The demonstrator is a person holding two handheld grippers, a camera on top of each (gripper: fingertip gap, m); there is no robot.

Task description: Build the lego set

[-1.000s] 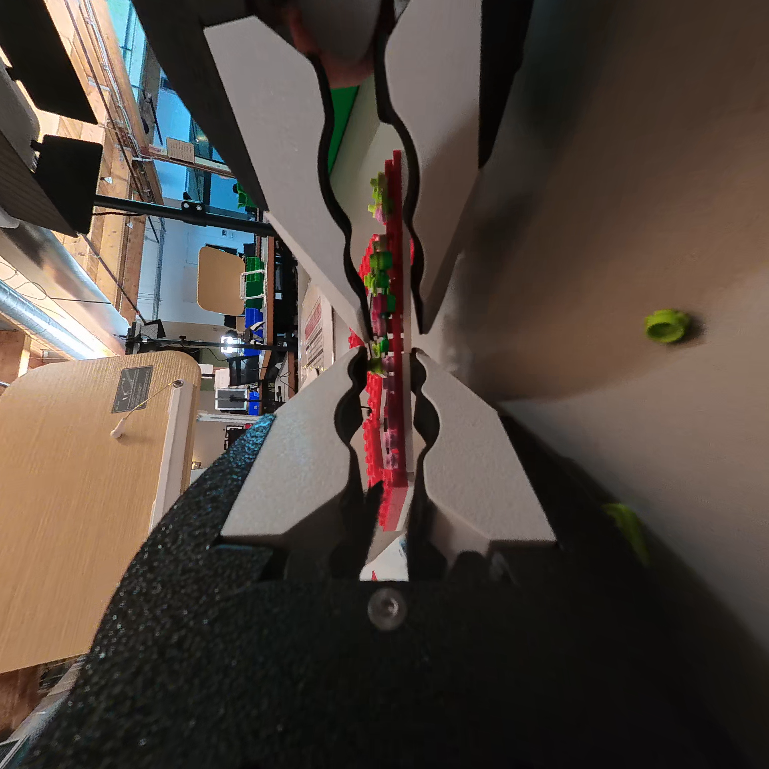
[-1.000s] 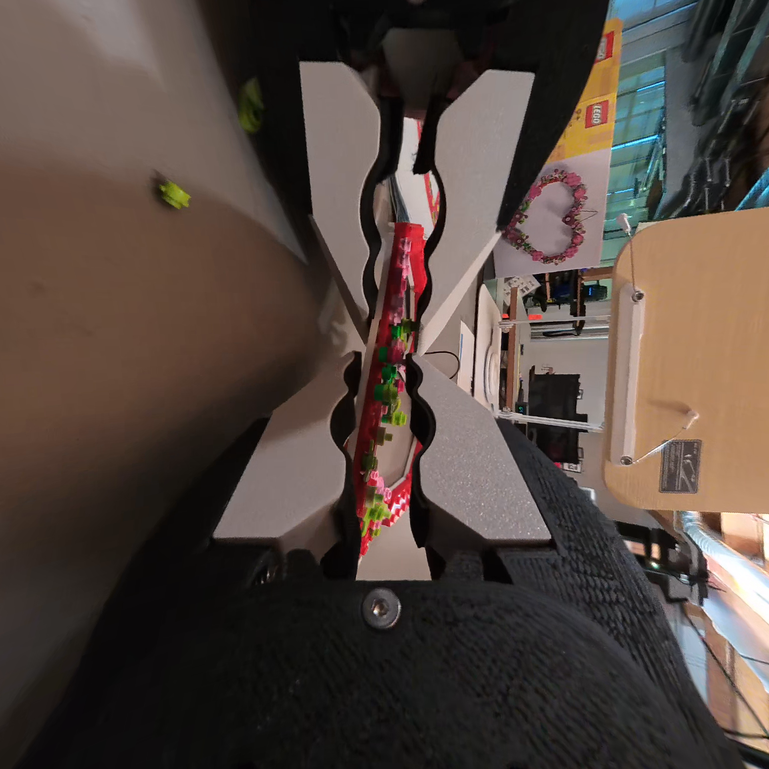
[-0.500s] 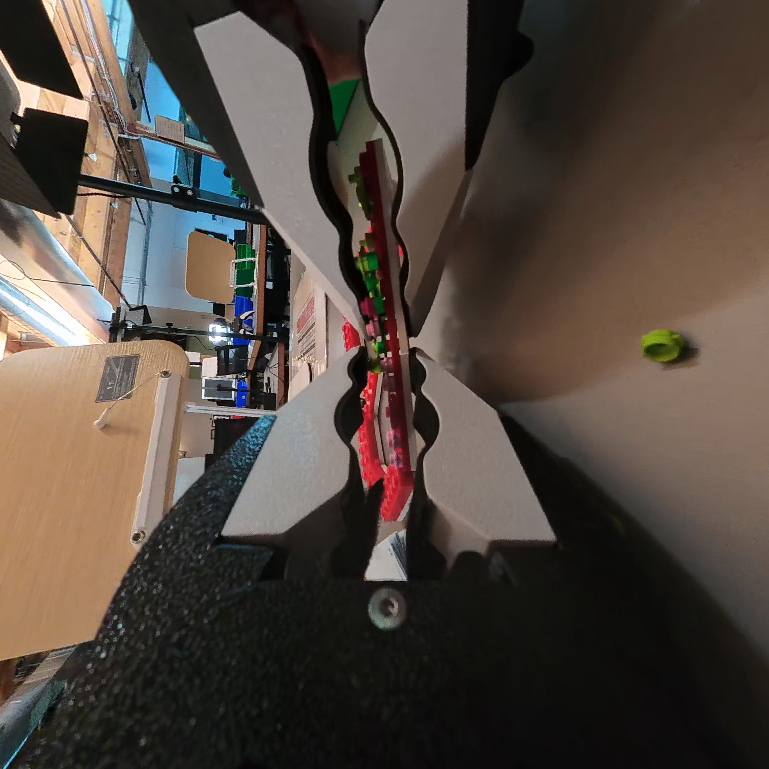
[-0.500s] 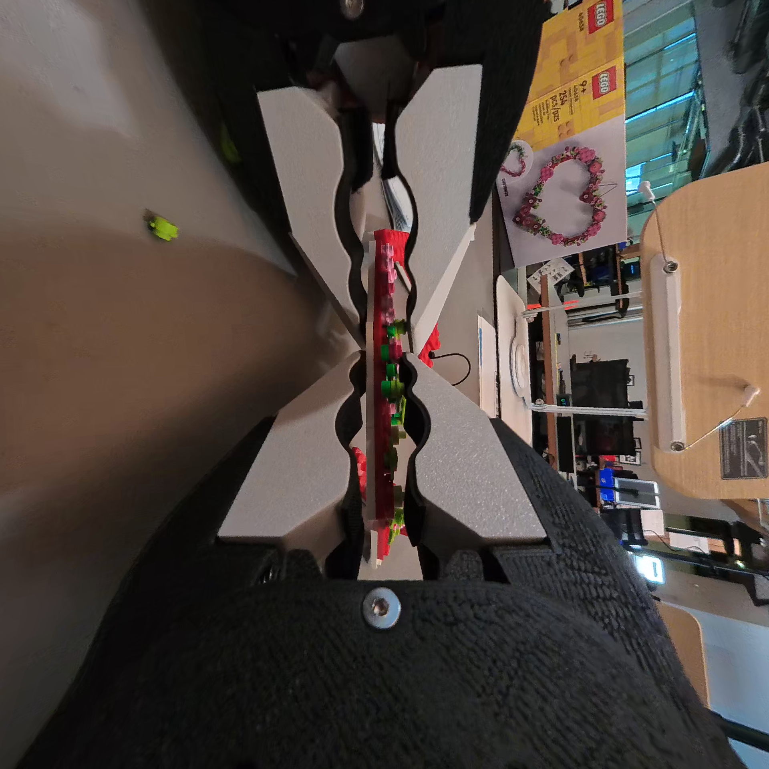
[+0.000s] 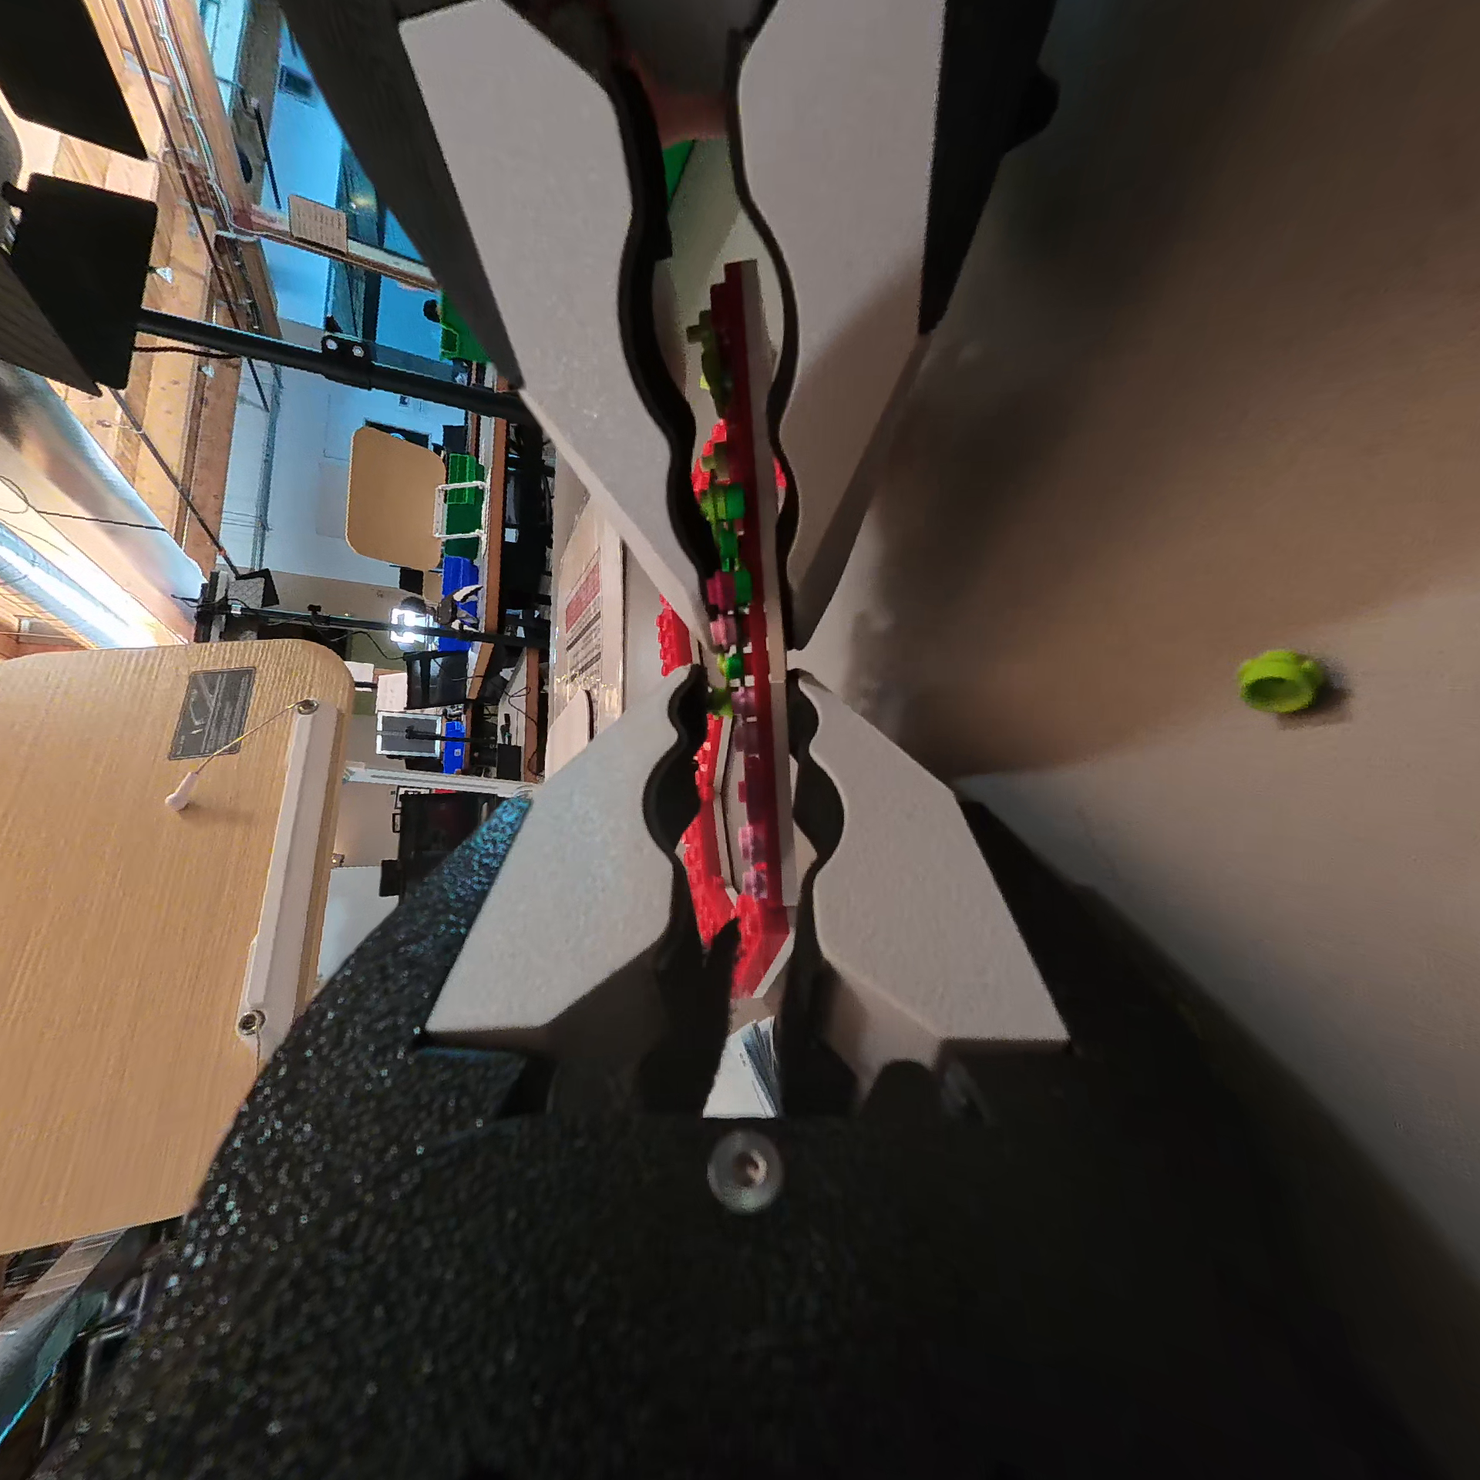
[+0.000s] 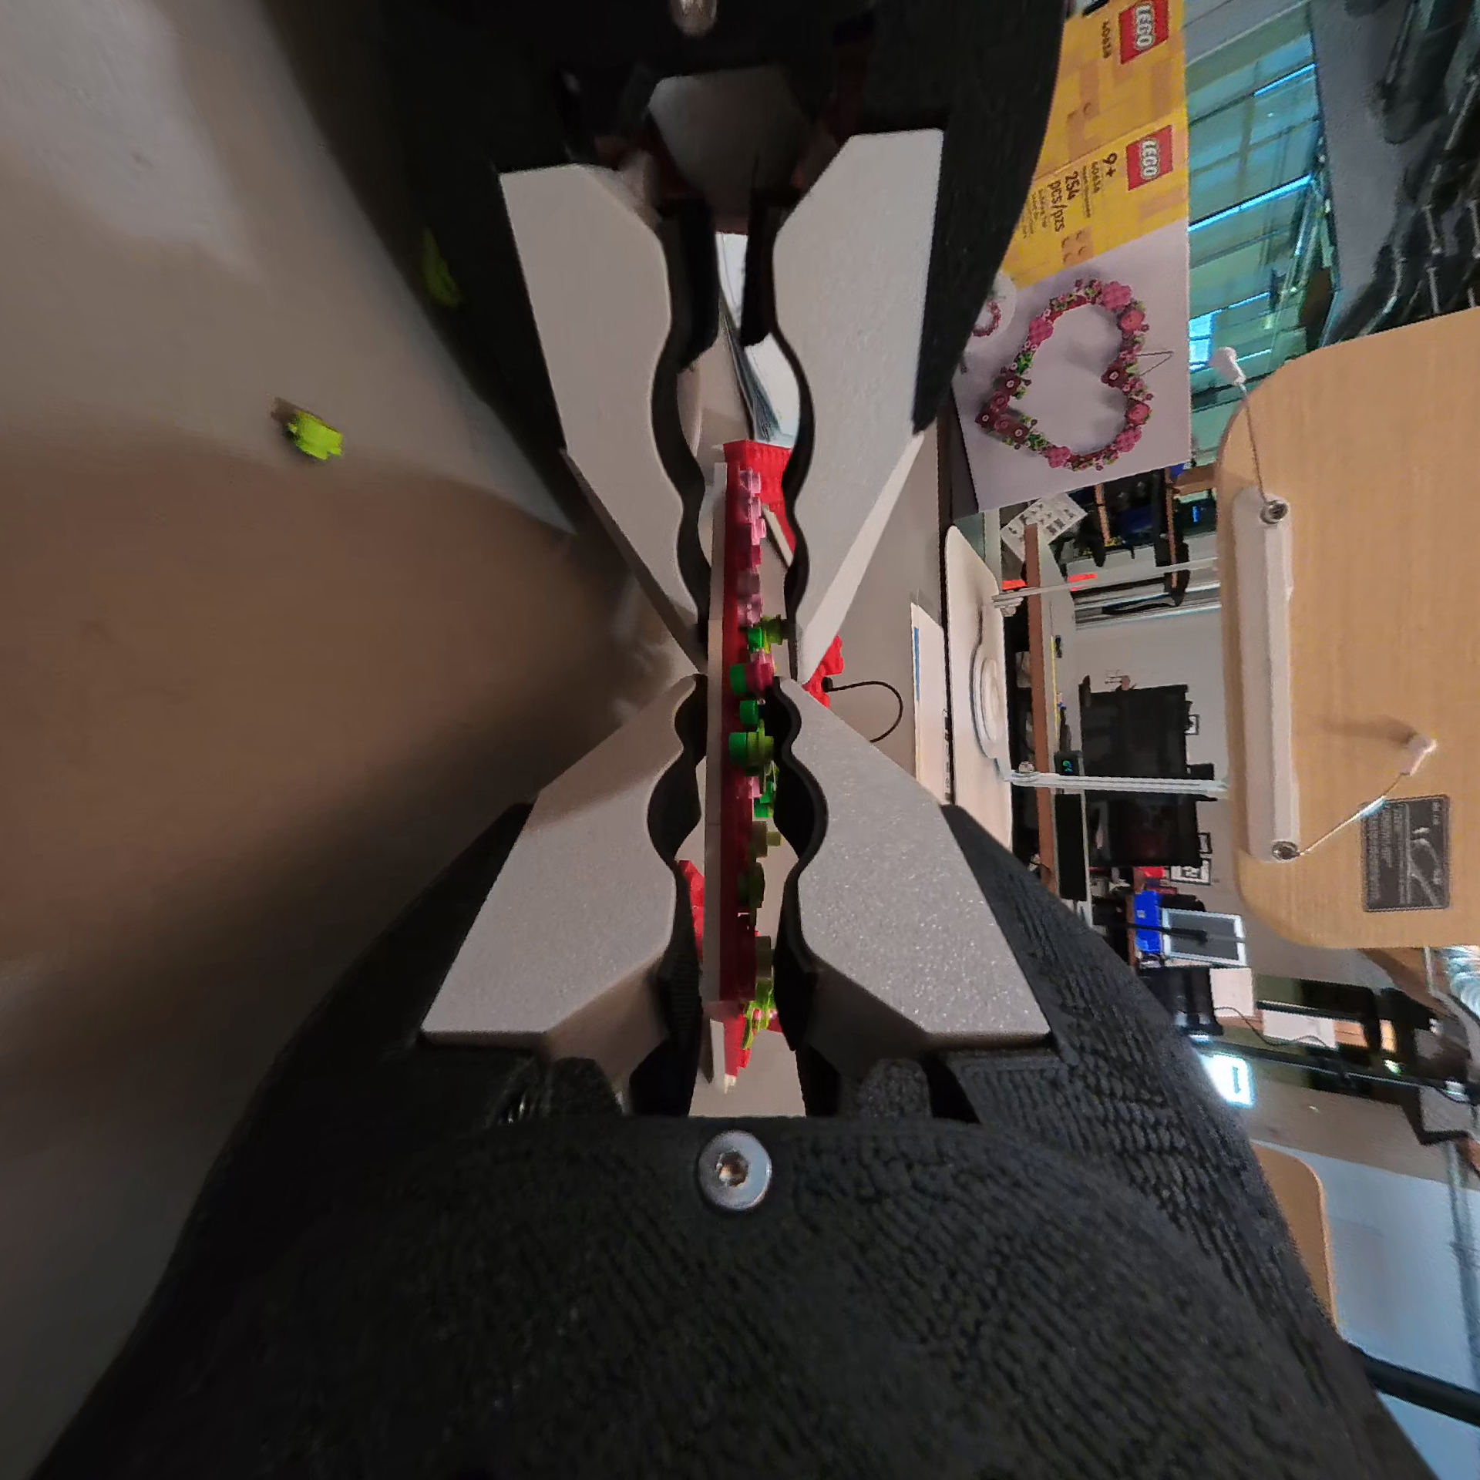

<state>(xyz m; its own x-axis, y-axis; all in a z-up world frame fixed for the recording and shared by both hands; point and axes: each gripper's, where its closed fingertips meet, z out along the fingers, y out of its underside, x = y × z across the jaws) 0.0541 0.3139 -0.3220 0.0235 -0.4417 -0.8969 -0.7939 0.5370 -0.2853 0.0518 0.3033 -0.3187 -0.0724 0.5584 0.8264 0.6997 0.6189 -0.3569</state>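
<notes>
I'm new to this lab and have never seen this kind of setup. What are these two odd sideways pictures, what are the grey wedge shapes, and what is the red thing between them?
There is no robot here: a person holds two handheld grippers, each with a camera looking along its two grey fingers. One picture comes from the left gripper, the other from the right gripper; each view also shows the opposite gripper facing it, at the top. Both are closed on the same flat red lego build, seen edge-on, with small green and pink pieces studded on one face. The pictures are turned sideways, so the pale table runs up one side. One loose lime-green piece lies on it. The set's box, showing a flower heart, stands in the background of the right view.
</notes>
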